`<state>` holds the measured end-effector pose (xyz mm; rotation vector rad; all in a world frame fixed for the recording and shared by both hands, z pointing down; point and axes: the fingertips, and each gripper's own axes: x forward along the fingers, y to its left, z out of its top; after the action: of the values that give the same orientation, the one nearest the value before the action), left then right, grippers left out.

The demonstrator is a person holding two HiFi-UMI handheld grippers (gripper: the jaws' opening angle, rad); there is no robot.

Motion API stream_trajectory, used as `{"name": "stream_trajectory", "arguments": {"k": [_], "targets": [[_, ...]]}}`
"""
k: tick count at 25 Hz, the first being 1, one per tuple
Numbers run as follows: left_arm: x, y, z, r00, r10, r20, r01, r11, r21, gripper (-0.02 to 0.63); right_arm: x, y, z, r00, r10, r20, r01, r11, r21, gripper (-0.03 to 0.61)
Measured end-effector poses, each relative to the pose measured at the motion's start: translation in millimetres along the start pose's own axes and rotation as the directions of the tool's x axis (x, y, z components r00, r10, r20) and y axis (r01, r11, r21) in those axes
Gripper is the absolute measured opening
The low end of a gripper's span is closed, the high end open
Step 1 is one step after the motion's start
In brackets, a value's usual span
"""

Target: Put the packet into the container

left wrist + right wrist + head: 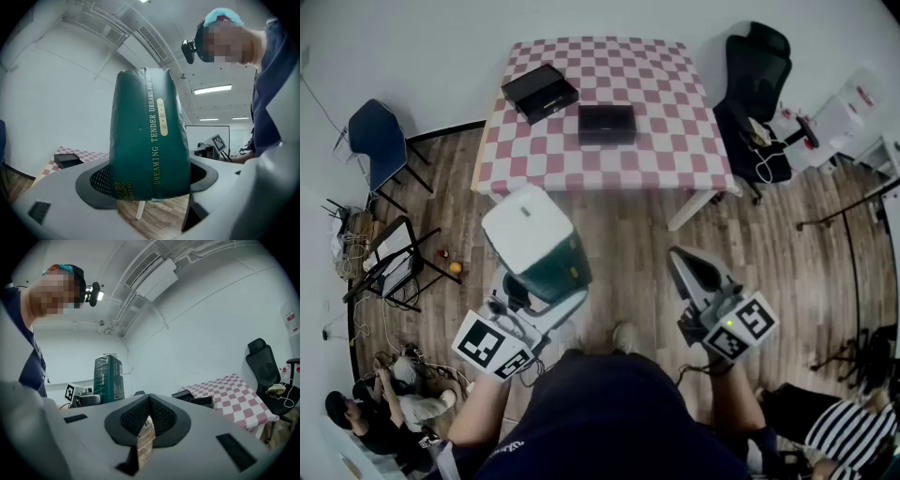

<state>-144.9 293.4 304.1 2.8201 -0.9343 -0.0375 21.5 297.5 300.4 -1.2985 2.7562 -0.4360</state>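
Note:
A tall dark green packet (pixel 149 140) with gold lettering stands upright between the pads of my left gripper (pixel 150 185), which is shut on it. In the head view the packet (pixel 534 246) shows its white top above the left gripper (pixel 534 281), over the wooden floor, well short of the table. Two black containers (pixel 540 92) (pixel 606 124) lie on the pink-and-white checked table (pixel 675 150). My right gripper (pixel 689 267) is shut with nothing in it, its pads (pixel 161 416) pressed together. The right gripper view also catches the packet (pixel 108 379) and the containers (pixel 197 399).
A black office chair (pixel 755 84) stands right of the table, a blue chair (pixel 380 136) to its left. A folding stand (pixel 394 262) and cables sit at the left. People sit on the floor at lower left (pixel 384 403) and lower right (pixel 853 431).

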Motion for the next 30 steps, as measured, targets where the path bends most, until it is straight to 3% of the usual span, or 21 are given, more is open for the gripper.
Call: {"name": "stream_trajectory", "arguments": {"k": [11,30], "targets": [[5,-2,-9,0.999,0.019,-0.028,-0.019,1.000,-0.004,0.448,-10,-24,-4,0.999,-0.037,0.009,0.037,0.999,0.037,0.018],[44,-42,-25,0.994,0.097,-0.039,-0.098,0.995,-0.017,0.448,-51,-70,0,0.998,0.056,-0.001,-0.056,0.998,0.024,0.018]]}}
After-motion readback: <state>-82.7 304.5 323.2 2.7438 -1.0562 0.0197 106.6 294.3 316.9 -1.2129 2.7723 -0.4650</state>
